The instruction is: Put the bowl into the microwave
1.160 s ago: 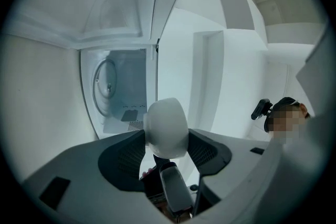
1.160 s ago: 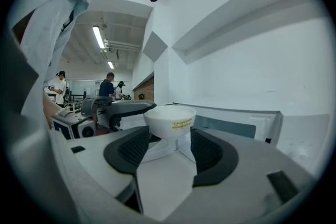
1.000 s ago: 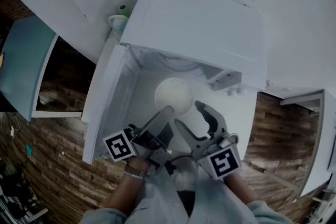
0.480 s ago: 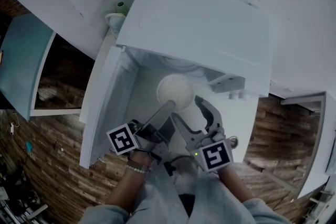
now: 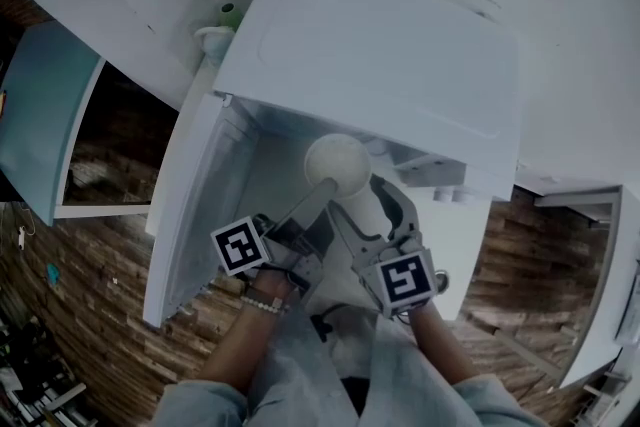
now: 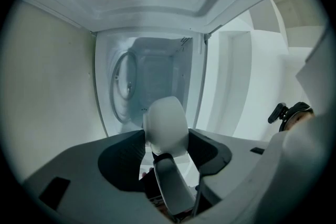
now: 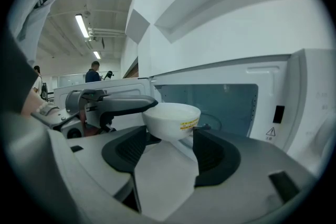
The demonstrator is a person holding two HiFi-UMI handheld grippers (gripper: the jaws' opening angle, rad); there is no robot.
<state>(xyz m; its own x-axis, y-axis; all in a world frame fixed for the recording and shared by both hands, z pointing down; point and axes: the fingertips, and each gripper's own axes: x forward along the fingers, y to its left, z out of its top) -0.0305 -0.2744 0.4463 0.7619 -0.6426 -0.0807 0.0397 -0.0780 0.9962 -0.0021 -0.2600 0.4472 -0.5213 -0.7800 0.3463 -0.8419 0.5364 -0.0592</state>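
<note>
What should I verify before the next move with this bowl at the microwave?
1. Access: the microwave has its door open: ok.
2. Grip: left gripper shut on the rim of the bowl: ok.
3. Clearance: right gripper off the bowl: ok. Its jaws have just been opening and stand wide. The bowl is ahead between them, untouched.
4. Bowl upright and level in the right gripper view: ok.
5. Bowl already over the turntable: cannot tell.

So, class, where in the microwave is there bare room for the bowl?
Bare: the microwave floor, back to the rear wall. Crowded: the doorway, with the bowl, the left hand-held gripper on its rim and the open right hand-held gripper.
</note>
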